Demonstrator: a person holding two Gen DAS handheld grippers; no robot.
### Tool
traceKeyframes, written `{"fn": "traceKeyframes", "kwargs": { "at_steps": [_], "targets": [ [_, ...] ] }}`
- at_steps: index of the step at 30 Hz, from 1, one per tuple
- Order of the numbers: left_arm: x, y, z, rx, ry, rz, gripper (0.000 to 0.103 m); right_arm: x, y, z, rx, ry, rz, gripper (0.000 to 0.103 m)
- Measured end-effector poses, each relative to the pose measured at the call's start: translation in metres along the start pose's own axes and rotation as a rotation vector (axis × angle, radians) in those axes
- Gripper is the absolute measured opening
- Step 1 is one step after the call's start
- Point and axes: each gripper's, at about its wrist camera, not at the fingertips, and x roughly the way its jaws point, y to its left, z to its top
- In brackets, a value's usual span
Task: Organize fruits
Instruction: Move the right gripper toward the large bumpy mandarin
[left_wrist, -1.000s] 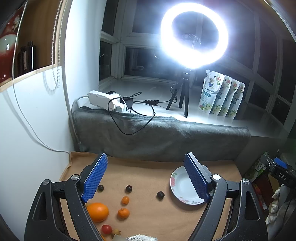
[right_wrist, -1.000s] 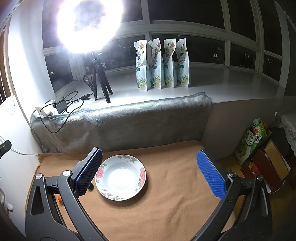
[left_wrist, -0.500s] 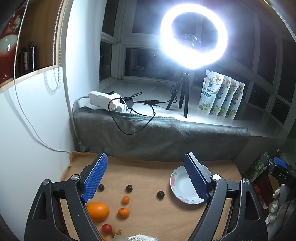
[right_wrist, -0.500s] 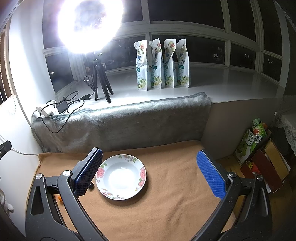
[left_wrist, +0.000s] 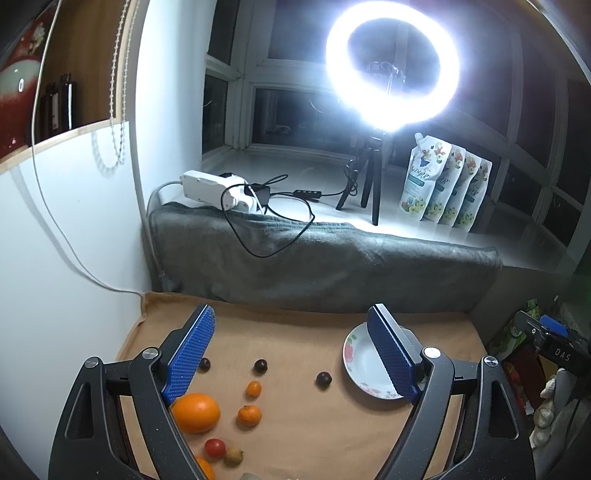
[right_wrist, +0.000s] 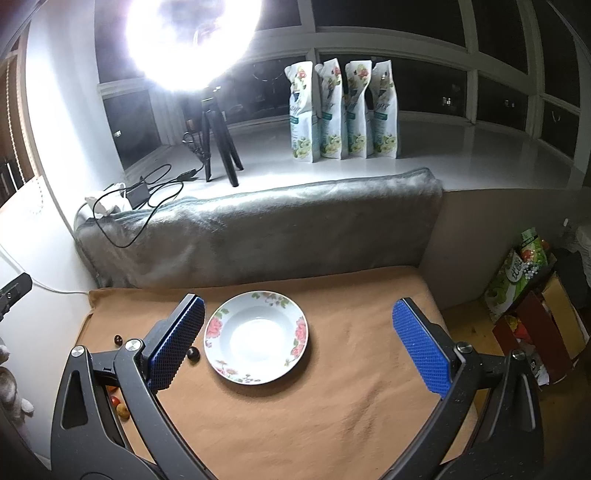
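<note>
Left tongs (left_wrist: 291, 350), right tongs (right_wrist: 299, 341) (both agape)

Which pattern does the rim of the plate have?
The plate has a white rim with pink flowers and green leaves; the right wrist view shows it best.

Tan cloth (right_wrist: 332, 387) under floral plate (right_wrist: 299, 332), scattered fruits (left_wrist: 195, 411).

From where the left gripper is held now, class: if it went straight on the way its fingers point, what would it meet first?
Probably the tan cloth near its far edge, or the grey blanket behind. The left gripper is open; the dark fruits lie lower in view, likely beneath its line. Depth is unclear.
</note>
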Motion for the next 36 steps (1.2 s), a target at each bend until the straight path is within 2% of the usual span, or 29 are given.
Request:
{"fn": "traceKeyframes", "kwargs": {
  "at_steps": [28,36],
  "targets": [
    [-0.012,0.06,-0.034,-0.129,0.067,0.098,0.084,0.032,0.063,-0.01,-0.117,0.126,0.213,0.103],
    [-0.02,0.091,-0.047,-0.19,0.089,0.15,0.084,0.047,0.083,-0.018,-0.139,0.174,0.279,0.103]
  ]
}}
